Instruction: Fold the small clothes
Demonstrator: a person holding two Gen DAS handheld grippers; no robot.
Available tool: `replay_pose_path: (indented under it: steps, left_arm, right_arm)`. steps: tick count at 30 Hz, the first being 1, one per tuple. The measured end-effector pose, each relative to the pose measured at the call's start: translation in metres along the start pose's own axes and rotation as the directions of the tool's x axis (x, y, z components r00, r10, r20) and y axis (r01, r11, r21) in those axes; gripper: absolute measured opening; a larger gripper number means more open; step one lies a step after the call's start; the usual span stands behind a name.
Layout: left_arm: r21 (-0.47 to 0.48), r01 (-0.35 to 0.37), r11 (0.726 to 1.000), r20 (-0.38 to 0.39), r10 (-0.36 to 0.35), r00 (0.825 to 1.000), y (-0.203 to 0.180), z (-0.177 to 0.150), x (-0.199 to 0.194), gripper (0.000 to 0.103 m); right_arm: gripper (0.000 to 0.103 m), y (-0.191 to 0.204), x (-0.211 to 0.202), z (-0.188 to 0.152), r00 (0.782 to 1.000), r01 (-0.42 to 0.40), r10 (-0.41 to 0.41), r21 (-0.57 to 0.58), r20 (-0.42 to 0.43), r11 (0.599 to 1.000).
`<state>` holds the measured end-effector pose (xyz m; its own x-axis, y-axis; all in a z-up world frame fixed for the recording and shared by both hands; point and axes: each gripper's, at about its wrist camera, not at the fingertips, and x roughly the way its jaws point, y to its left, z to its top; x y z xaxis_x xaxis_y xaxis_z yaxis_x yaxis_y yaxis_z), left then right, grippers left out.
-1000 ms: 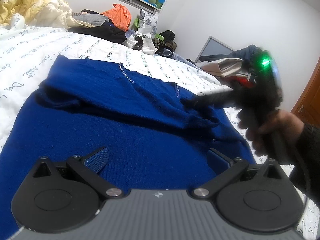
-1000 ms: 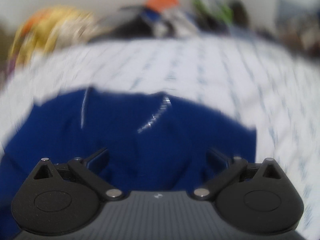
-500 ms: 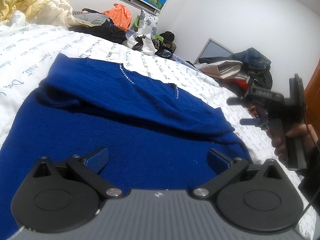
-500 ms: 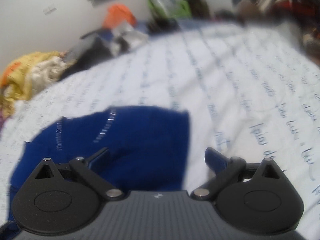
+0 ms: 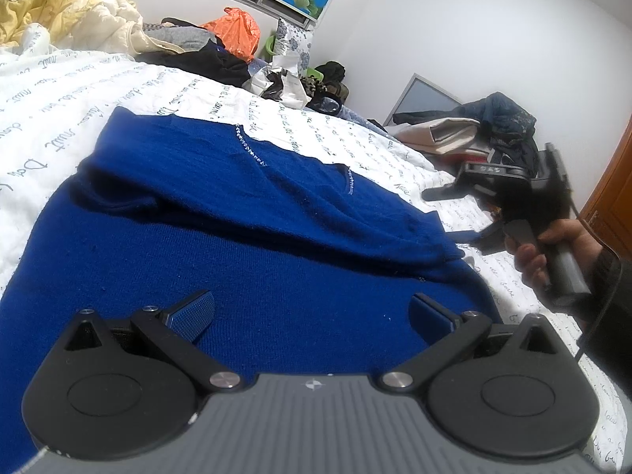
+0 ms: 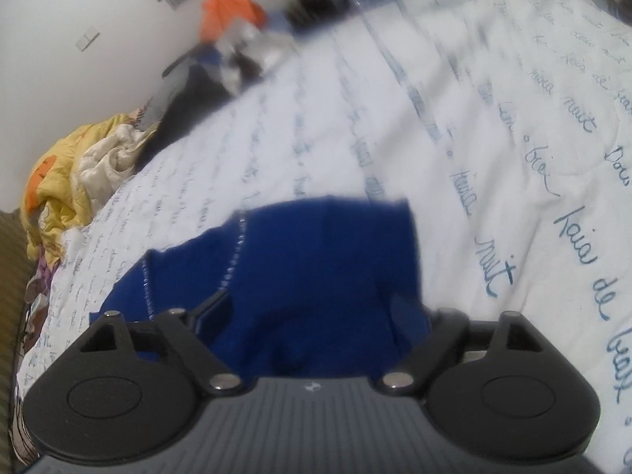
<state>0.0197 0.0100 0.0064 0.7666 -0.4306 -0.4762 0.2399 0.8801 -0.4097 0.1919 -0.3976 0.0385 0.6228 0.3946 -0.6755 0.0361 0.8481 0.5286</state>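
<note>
A dark blue knit sweater (image 5: 245, 260) with rhinestone trim lies flat on the white script-printed bedsheet (image 5: 59, 118), one sleeve folded across its chest. My left gripper (image 5: 312, 312) hovers low over the sweater's lower part, open, with nothing between its fingers. My right gripper (image 5: 450, 215), held by a hand (image 5: 553, 245), sits just off the sweater's right edge. In the right wrist view the right gripper (image 6: 312, 308) has the sweater's folded edge (image 6: 328, 260) between its jaws; they are closing but the pads stand clear of the cloth.
A yellow quilt (image 5: 59, 4) is bunched at the bed's far left. Dark clothes and an orange bag (image 5: 237, 35) line the wall under a flower picture. More clothes (image 5: 474, 134) are heaped at the right, near a wooden door (image 5: 616, 197).
My right gripper drew back from the middle of the sweater to its right edge and rolled over. The folded sleeve now lies flat. The left gripper stayed put.
</note>
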Motion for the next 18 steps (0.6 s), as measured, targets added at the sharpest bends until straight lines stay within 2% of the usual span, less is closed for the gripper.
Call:
replay_pose_path:
  steps: [2, 6, 8, 10, 13, 15, 16, 18]
  left_arm:
    - [0.0, 0.0, 1.0, 0.0, 0.0, 1.0, 0.0, 0.0, 0.0, 0.103]
    - [-0.001, 0.0, 1.0, 0.001, 0.0, 1.0, 0.0, 0.0, 0.0, 0.103]
    - [-0.001, 0.0, 1.0, 0.001, 0.0, 1.0, 0.0, 0.0, 0.0, 0.103]
    - [-0.002, 0.0, 1.0, 0.002, 0.0, 1.0, 0.0, 0.0, 0.0, 0.103]
    - [-0.001, 0.0, 1.0, 0.001, 0.0, 1.0, 0.0, 0.0, 0.0, 0.103]
    - [-0.001, 0.0, 1.0, 0.001, 0.0, 1.0, 0.0, 0.0, 0.0, 0.103]
    - [0.0, 0.0, 1.0, 0.001, 0.0, 1.0, 0.0, 0.0, 0.0, 0.103]
    - [-0.001, 0.001, 1.0, 0.002, -0.001, 1.0, 0.0, 0.0, 0.0, 0.103]
  right_arm:
    - [0.07, -0.007, 0.008, 0.004, 0.999, -0.018, 0.019, 0.024, -0.031, 1.0]
    - [0.067, -0.008, 0.012, 0.011, 0.999, -0.021, 0.022, 0.023, -0.043, 1.0]
    - [0.043, -0.001, 0.014, 0.01, 0.998, 0.025, -0.027, -0.042, -0.053, 0.999]
    - [0.038, 0.004, 0.013, 0.009, 0.995, 0.079, -0.084, -0.1, -0.048, 0.992]
    - [0.035, 0.002, 0.012, 0.005, 0.997, 0.069, -0.074, -0.113, -0.038, 0.991]
    - [0.017, 0.008, 0.012, 0.0, 0.993, 0.111, -0.115, -0.177, -0.015, 0.978]
    - [0.007, 0.009, 0.012, -0.001, 0.993, 0.109, -0.114, -0.189, -0.016, 0.976]
    - [0.006, 0.009, -0.002, 0.001, 0.999, 0.035, -0.033, -0.16, 0.014, 0.987]
